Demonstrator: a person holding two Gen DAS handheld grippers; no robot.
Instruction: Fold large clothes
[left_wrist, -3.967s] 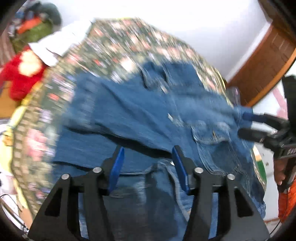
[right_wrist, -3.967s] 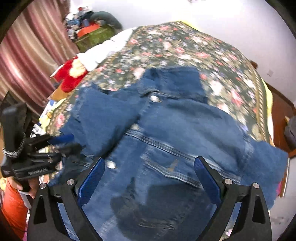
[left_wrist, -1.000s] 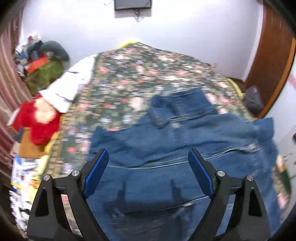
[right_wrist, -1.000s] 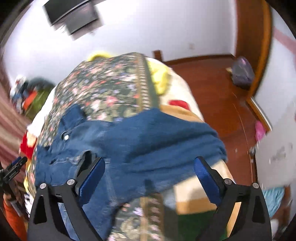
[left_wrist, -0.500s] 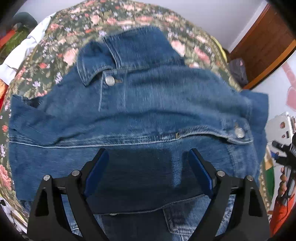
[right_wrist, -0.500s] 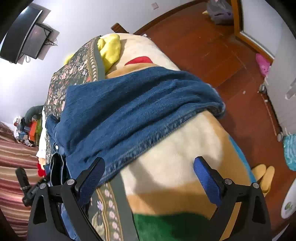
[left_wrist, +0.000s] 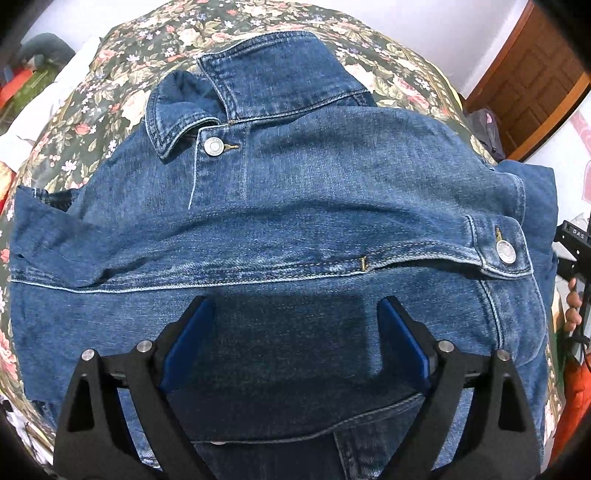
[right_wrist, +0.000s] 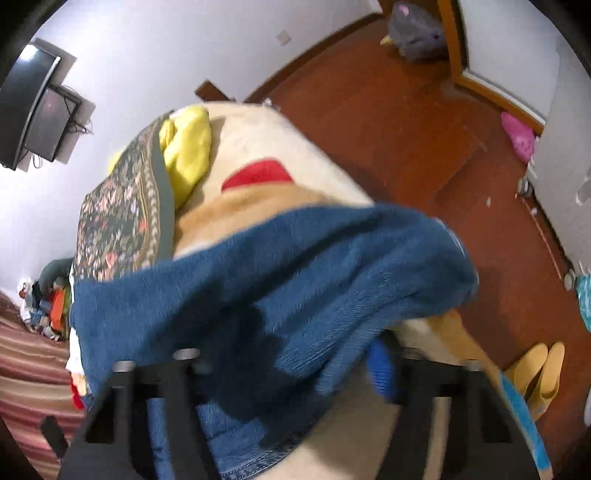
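Note:
A blue denim jacket (left_wrist: 295, 206) lies front up on the floral bedspread (left_wrist: 122, 70), collar at the far end, buttons shut. My left gripper (left_wrist: 295, 332) hovers just above its lower front, jaws wide open and empty. In the right wrist view a sleeve of the jacket (right_wrist: 295, 280) hangs over the bed's side. My right gripper (right_wrist: 288, 354) is pushed in at the sleeve, which drapes over the left finger; the view is blurred. The jaws stand wide apart. The right gripper's body also shows at the left wrist view's right edge (left_wrist: 576, 251).
The bed's cream blanket (right_wrist: 266, 147) and a yellow cloth (right_wrist: 188, 147) lie beyond the sleeve. Wooden floor (right_wrist: 388, 110), slippers (right_wrist: 535, 369) and a pink bag (right_wrist: 519, 136) are to the right. A wall TV (right_wrist: 33, 110) hangs far left. Clutter (left_wrist: 22, 74) sits beside the bed.
My left gripper has come lower and closer to the jacket front. My right gripper has moved in onto the hanging sleeve, which now covers its left finger.

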